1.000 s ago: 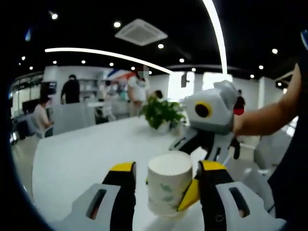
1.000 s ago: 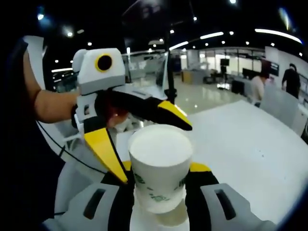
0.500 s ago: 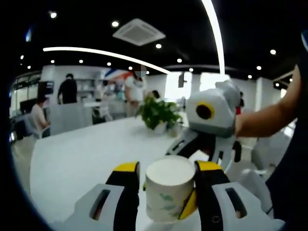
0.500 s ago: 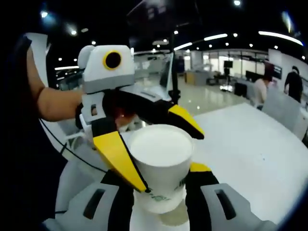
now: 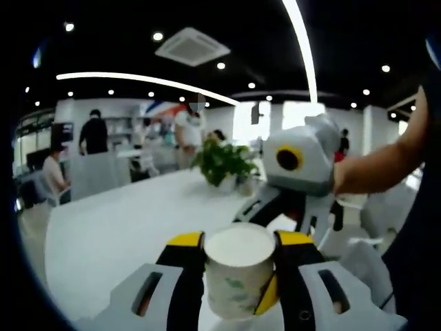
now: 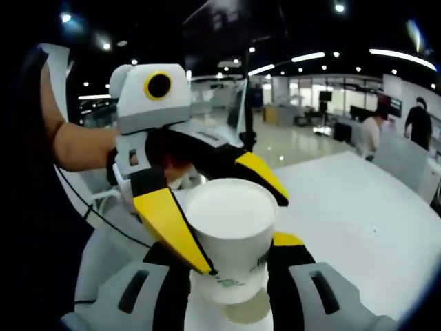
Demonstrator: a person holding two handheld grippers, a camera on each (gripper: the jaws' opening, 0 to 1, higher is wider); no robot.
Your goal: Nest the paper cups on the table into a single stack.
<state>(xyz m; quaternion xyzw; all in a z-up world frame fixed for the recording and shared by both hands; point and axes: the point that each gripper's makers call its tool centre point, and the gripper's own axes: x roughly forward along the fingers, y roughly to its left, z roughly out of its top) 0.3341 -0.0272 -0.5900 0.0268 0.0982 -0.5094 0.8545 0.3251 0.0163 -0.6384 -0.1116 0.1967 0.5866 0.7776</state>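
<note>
Left gripper view: left claw (image 5: pixel 231 272) clamped on a paper cup (image 5: pixel 239 270) above the white counter (image 5: pixel 117 227); potted plant (image 5: pixel 224 164) behind. Right gripper view: right claw (image 6: pixel 227 276) grips the same cup, a second cup's rim (image 6: pixel 224 316) below it.

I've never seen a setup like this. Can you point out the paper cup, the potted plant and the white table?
paper cup (image 5: pixel 239 276), left gripper view, on its printed side wall.
potted plant (image 5: pixel 224 162), left gripper view, on its green leaves.
white table (image 5: pixel 117 221), left gripper view, on a bare stretch of its top.
</note>
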